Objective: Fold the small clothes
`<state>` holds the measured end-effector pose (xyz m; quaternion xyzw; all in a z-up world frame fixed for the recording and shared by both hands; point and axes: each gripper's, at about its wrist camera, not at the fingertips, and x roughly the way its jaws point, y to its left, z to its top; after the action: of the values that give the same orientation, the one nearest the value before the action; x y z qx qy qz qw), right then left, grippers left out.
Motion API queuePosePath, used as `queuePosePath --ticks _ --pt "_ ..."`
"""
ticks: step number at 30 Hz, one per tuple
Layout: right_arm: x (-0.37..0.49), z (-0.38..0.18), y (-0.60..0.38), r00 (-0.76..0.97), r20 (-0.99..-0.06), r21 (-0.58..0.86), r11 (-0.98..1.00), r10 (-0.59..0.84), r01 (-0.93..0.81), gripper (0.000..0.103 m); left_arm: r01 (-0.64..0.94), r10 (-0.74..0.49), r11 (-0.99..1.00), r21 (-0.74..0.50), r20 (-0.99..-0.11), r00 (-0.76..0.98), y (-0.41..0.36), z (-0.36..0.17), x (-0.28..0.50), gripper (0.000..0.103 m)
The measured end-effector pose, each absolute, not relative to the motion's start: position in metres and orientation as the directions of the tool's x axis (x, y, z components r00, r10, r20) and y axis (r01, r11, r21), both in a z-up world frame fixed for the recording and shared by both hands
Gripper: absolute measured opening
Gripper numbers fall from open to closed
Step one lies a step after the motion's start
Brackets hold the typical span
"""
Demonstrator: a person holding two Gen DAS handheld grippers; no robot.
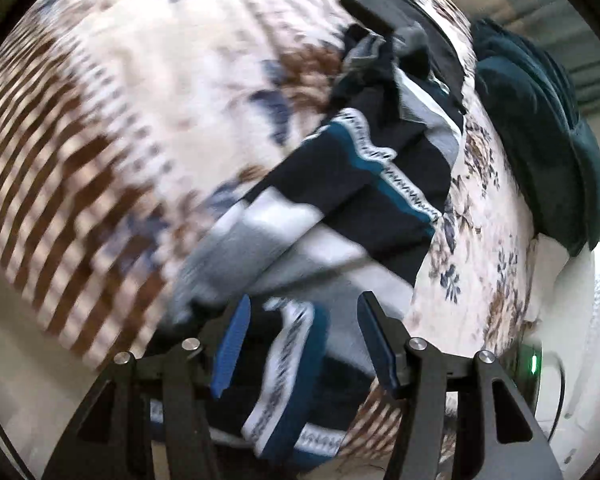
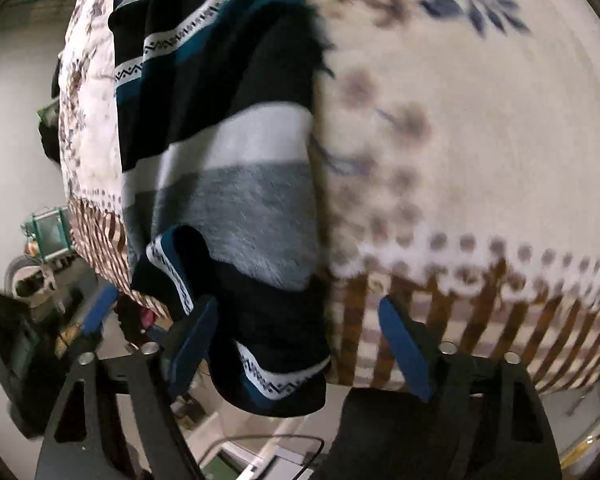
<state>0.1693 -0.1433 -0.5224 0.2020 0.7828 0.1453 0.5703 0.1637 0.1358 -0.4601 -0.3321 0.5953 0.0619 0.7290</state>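
The striped garment [image 1: 352,184], banded in black, teal, white and grey with a zigzag-patterned trim, lies crumpled on a bed covered by a floral bedspread [image 1: 148,92]. In the left wrist view it runs from the upper right of the frame down to the bottom centre, where a patterned strip of it lies between the blue pads of the left claw [image 1: 300,344]. Those jaws stand partly apart and the pads do not press on the cloth. This view alone shows a dark flat piece [image 1: 404,12] at the top of the pile and a dark teal blanket [image 1: 540,128] heaped at the right edge.

The right wrist view shows the same garment [image 2: 236,184] from the bed's edge, filling the upper left and centre, with its hem hanging over the side of the bedspread [image 2: 480,140] at the lower centre. The right claw [image 2: 300,344] stands wide apart; the hem hangs between its pads, and no pad pinches it. Only here is the cluttered floor [image 2: 40,264] at the lower left visible, though blurred.
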Motion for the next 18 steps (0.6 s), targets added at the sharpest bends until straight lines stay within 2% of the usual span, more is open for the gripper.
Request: queuePosePath --ticks 3,6,9,13,18 --pt "0.148 -0.52 -0.152 -0.24 -0.823 0.48 0.857 0.514 0.187 0.082 -0.4 -0.296 0.837 -0.373 -0.924 0.242 0.122 -0.477 0.2 0.053" --pt "0.122 -0.525 -0.159 -0.226 -0.82 0.483 0.848 0.525 0.218 0.082 -0.311 -0.261 0.907 -0.282 -0.959 0.108 0.11 -0.506 0.206 0.053" --pt "0.103 -0.527 -0.161 -0.22 -0.83 0.47 0.855 0.512 0.218 0.082 -0.227 -0.221 0.948 -0.223 -0.975 0.033 0.108 -0.517 0.172 0.053" --pt "0.073 -0.535 -0.172 -0.22 -0.826 0.456 0.844 0.519 0.282 0.082 -0.191 -0.194 0.964 -0.185 -0.98 -0.032 0.126 -0.512 0.102 0.053" --pt "0.041 -0.542 -0.183 -0.221 -0.803 0.458 0.811 0.553 0.363 0.082 -0.26 -0.19 0.952 -0.16 -0.977 -0.097 0.167 -0.505 0.029 0.053"
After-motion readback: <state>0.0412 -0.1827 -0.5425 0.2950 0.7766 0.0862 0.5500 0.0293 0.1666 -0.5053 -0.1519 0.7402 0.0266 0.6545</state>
